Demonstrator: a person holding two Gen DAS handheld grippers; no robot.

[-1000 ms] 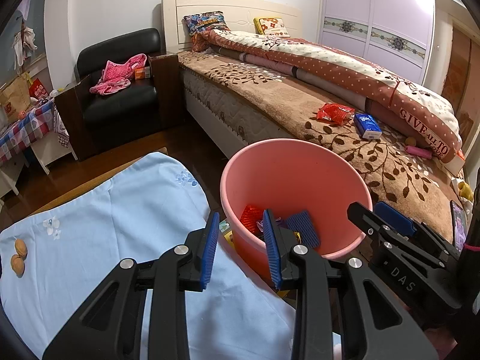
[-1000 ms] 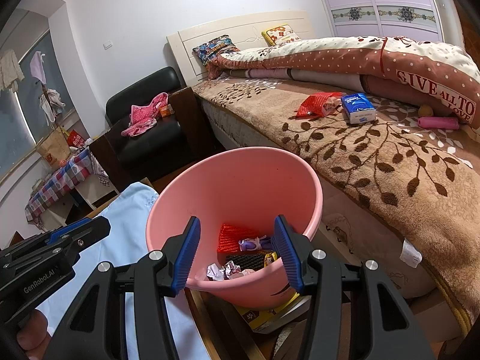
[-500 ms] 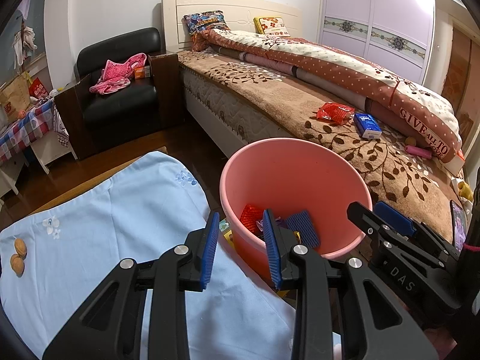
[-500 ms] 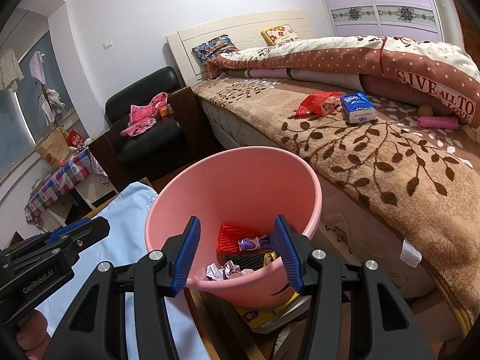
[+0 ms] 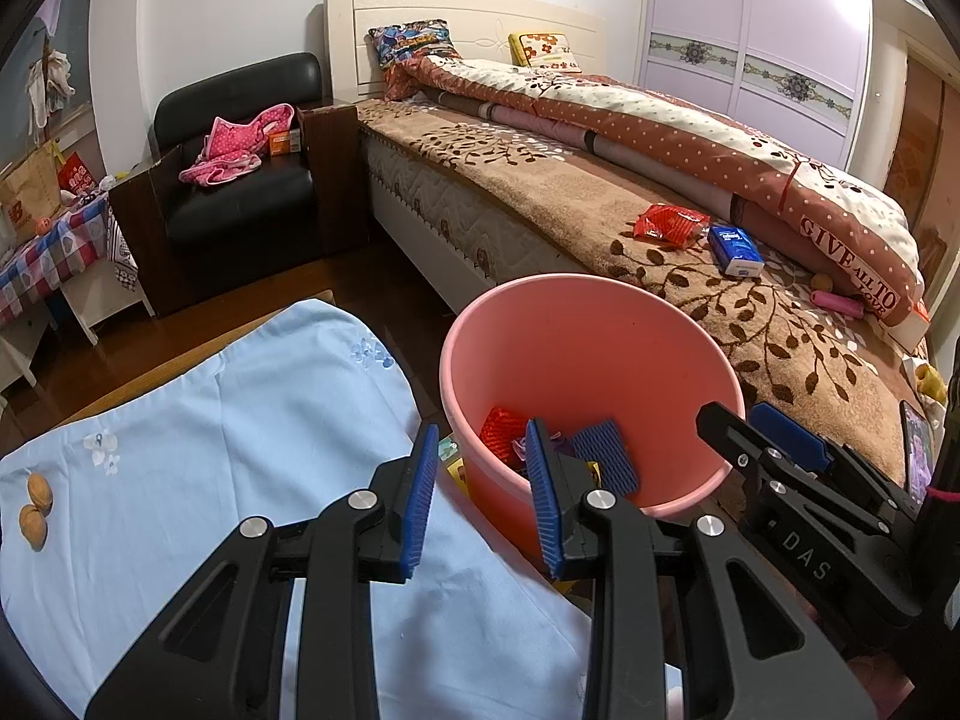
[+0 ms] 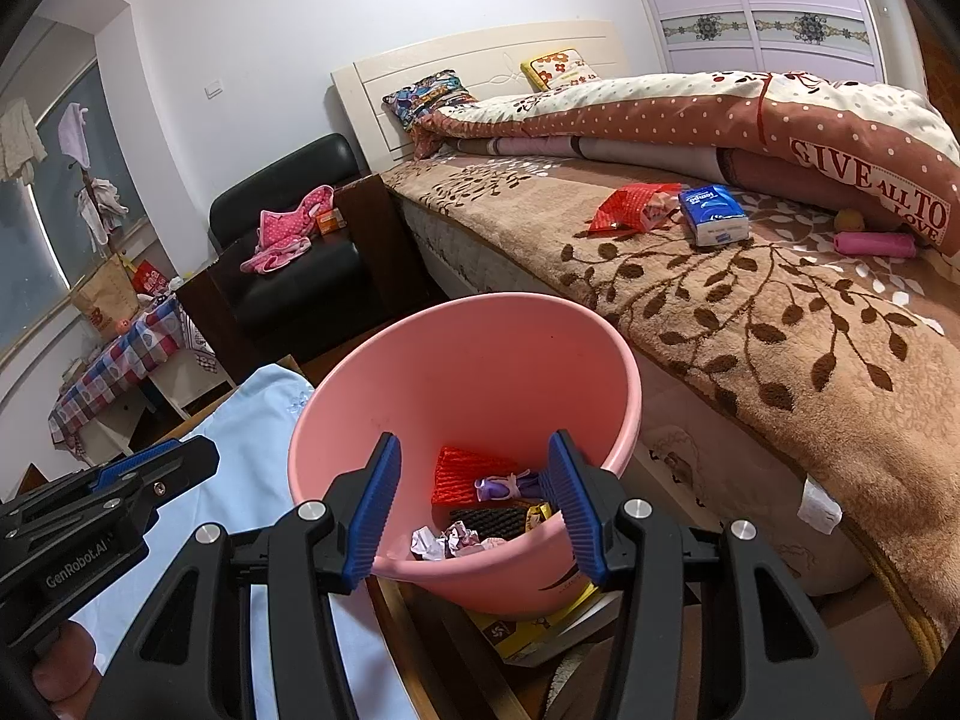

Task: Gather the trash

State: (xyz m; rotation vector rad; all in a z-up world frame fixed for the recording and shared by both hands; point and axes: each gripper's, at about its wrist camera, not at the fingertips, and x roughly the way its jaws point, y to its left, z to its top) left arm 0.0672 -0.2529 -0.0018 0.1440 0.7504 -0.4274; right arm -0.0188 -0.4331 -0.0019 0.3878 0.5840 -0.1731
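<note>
- Between pickups: both claws empty, poised at the round pink plastic bin [image 6: 480, 360], which stands between the light-blue-clothed tabletop [image 5: 240, 450] and the bed.
- Left claw [image 5: 480, 504] parted a moderate gap over the cloth edge beside the bin; nothing held.
- Right claw [image 6: 474, 504] spread wider, just over the bin's near rim; nothing held.
- Already binned: red wrapper, crumpled paper, small purple piece.
- Likely next: red crinkly wrapper [image 6: 630, 207] on the brown leaf-patterned bed cover, well apart from the bin; calls for a long reach right and a flat pinch.
- Two brown walnuts [image 5: 36, 510] on the cloth: trash or not, unclear.
</note>
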